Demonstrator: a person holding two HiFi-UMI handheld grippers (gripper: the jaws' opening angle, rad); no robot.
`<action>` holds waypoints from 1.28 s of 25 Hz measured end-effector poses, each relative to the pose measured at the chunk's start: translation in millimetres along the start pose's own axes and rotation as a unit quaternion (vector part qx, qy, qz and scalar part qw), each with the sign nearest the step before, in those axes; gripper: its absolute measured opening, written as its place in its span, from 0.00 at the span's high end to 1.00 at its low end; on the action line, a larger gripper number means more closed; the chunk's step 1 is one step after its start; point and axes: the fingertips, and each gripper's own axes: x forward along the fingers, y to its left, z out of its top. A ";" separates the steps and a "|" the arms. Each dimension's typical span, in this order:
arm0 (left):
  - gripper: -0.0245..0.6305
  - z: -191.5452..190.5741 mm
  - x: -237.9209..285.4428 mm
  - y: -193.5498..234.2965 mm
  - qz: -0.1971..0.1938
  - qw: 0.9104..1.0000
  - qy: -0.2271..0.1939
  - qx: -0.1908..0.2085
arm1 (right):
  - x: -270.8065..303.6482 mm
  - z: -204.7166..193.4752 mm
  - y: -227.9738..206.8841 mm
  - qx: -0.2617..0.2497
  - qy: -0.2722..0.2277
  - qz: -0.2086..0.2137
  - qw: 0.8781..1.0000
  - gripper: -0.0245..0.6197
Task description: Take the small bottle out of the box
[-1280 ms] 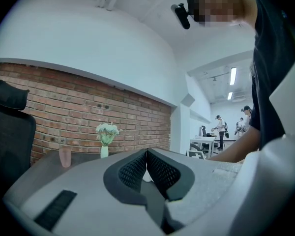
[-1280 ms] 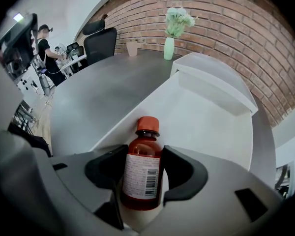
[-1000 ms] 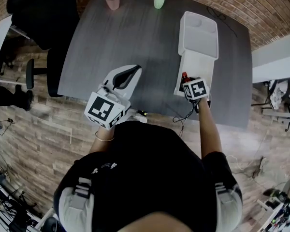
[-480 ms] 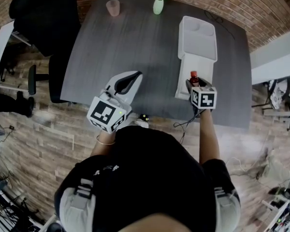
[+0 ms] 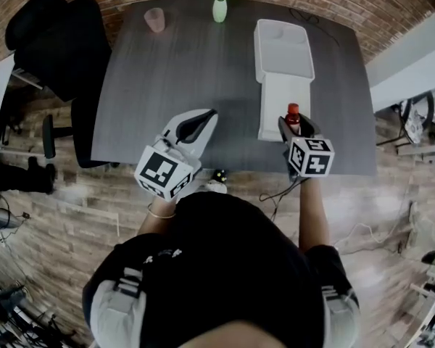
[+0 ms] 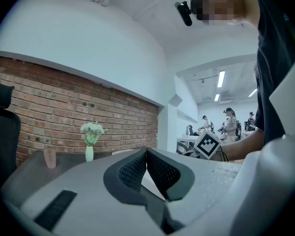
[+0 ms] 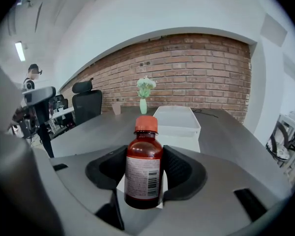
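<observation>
Your right claw [image 7: 145, 170] pinches the small brown bottle with the red cap [image 7: 143, 154] round its middle. It stands upright, just above the near end of the long white box [image 5: 259, 56] on the dark grey table [image 5: 181, 71]. The bottle looks light, smooth and breakable, so hold the label, not the cap. Your left claw [image 6: 146, 167] is pressed together, holding nothing.

You're in an office: a grey desk [image 5: 196, 78] with a black swivel chair [image 5: 58, 38] beside it, a brick wall [image 6: 64, 107] behind and a wood-look floor [image 5: 51, 216]. Beyond the wall's end lies an open room with ceiling strip lights [image 6: 220, 78] and people [image 6: 231, 123] at white desks.
</observation>
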 end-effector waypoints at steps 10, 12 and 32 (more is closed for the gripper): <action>0.96 3.1 -3.0 -40.4 -0.037 0.999 0.008 0.010 | -76.3 24.5 16.9 0.034 -0.105 -0.016 0.994 0.62; 0.96 5.4 -3.7 -49.5 -0.044 0.999 0.009 0.013 | -92.4 28.0 20.5 0.037 -0.122 -0.016 0.992 0.62; 0.96 9.4 -19.8 -111.8 -0.083 0.996 0.015 0.034 | -189.5 24.1 39.9 0.048 -0.202 -0.035 0.978 0.62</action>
